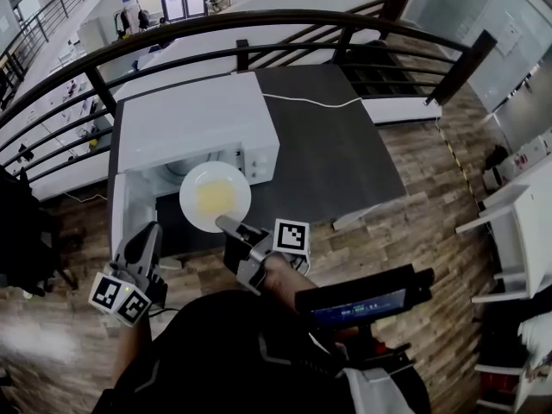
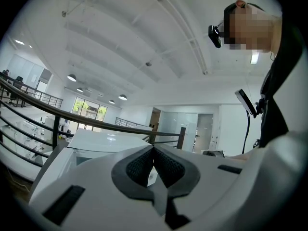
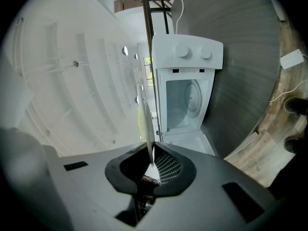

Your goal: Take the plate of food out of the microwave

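1. The right claw [image 3: 150, 160] is clenching hard on the near rim of the plate [image 1: 191, 198]. In the right gripper view the rim is running edge-on straight out from between the pads.
2. The plate is hanging roughly level in the air, just outside the open mouth of the microwave [image 1: 198, 119]. It is sitting above the front edge of the dark desk [image 1: 328, 145].
3. A pale yellow patch of food [image 1: 216, 198] is lying in the middle of the plate.
4. The microwave is standing on the desk with its door [image 1: 128, 205] swung wide open to the left in the head view. In the right gripper view its white cavity [image 3: 185, 102] is gaping beyond the plate, with two round knobs [image 3: 182, 51] showing on the control panel.
5. The left claw [image 2: 153, 150] is hovering low at the left, beside the open door and apart from the plate. It is clenched on itself, its two dark pads meeting tip to tip.
6. A white cable [image 1: 310, 102] is trailing across the desk behind the microwave.
7. A black railing [image 1: 259, 22] is curving round the far side, and wood-plank floor [image 1: 431, 205] is spreading out to the right.
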The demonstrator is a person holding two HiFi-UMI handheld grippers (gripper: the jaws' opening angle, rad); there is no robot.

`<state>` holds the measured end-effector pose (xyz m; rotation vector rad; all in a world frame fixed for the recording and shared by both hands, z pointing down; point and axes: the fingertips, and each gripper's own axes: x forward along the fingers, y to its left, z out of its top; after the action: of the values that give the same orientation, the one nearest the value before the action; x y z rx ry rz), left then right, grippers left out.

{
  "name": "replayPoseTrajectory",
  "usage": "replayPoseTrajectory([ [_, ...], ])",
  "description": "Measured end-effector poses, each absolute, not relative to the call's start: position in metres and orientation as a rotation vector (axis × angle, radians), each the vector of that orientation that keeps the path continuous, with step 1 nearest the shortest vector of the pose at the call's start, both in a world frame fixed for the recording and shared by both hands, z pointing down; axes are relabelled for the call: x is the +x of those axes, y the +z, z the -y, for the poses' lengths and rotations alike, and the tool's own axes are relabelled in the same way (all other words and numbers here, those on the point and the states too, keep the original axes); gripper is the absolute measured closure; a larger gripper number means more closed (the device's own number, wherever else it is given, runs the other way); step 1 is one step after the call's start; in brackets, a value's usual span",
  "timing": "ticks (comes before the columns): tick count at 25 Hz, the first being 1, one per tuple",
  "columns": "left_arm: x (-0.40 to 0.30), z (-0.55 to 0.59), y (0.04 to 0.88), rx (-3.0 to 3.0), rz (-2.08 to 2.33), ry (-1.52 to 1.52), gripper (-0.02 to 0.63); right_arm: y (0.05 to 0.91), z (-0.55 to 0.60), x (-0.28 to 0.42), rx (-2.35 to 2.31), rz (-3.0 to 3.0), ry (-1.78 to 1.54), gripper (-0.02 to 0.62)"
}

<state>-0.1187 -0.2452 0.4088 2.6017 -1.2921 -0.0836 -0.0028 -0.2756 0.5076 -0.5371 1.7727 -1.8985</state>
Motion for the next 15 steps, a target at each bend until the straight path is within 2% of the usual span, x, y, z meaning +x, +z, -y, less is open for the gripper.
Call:
replayPoseTrajectory([
  [15,-0.1153,0.2425,0.4089,2.599,1.282,-0.079,0.601,0.5066,0.2733,0.0005,-0.535,-1.754,-1.903,0.574],
])
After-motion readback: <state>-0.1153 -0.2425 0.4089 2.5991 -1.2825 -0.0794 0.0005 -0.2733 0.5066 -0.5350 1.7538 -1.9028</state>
